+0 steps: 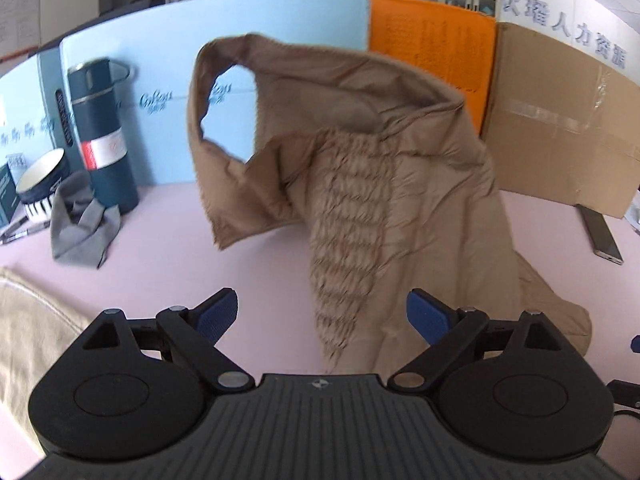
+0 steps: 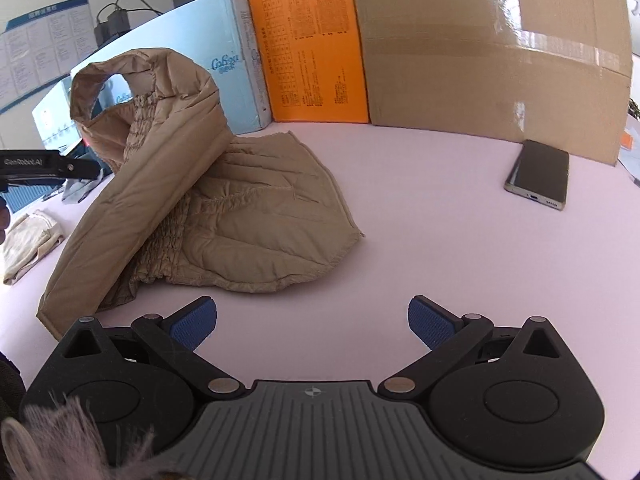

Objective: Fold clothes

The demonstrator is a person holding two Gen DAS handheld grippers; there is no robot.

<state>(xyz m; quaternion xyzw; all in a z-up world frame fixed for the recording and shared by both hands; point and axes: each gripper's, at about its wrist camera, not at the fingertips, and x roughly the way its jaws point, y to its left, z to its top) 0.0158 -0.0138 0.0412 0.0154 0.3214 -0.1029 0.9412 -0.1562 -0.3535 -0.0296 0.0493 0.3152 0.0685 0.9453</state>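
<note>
A tan quilted vest (image 2: 240, 208) lies partly spread on the pink bench (image 2: 400, 240). One side with an armhole stands arched up over the rest, its shirred panel showing.

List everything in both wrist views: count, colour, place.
vest: 1, tan quilted, mid table, one half standing up folded over
flask: 1, dark teal, far left, upright
bowl: 1, dark rim, white inside, left of flask
grey cloth: 1, grey, crumpled before flask
cream garment: 1, cream, near left edge
phone: 1, dark, flat on the right
blue box: 1, light blue, back wall
orange board: 1, orange, back
cardboard box: 1, brown, back right
table: 1, pale pink
left tool: 1, black, blue pads, open, empty
right tool: 1, same, open, empty
</note>
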